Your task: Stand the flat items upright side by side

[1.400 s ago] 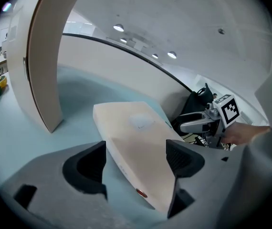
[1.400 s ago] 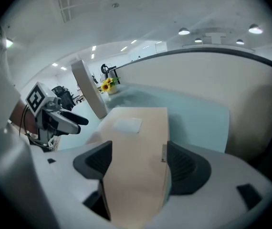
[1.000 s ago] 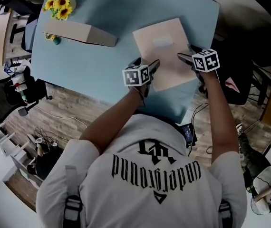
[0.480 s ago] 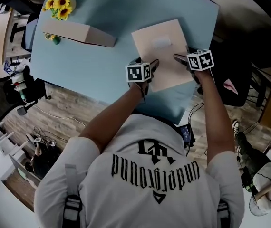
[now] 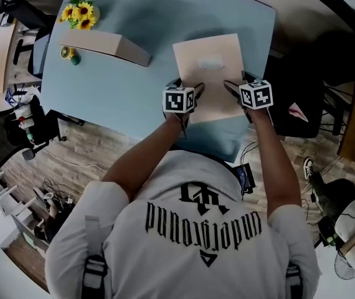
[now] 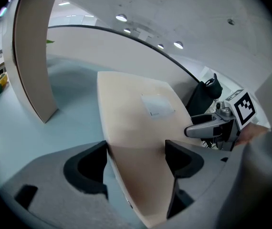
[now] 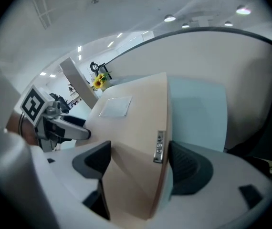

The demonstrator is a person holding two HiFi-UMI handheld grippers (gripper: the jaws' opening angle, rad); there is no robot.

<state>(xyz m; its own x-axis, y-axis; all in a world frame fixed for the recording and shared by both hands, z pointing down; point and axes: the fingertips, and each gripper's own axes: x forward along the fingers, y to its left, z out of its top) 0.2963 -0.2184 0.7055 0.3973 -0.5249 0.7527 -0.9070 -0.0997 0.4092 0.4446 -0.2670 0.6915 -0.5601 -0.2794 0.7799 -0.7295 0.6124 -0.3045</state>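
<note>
Both claws have come in to the near edge of the case (image 5: 210,73), which lies flat mid-frame on the bench (image 5: 134,86). The left claw (image 6: 137,151) is closing around its corner. The right claw (image 7: 140,156) stands wide with the edge between, not yet gripping. Lifting seems next.

I am in an office: a black office chair (image 5: 2,137), cables (image 5: 58,184) on the wood floor (image 5: 96,149), round ceiling lights (image 6: 121,17).
</note>
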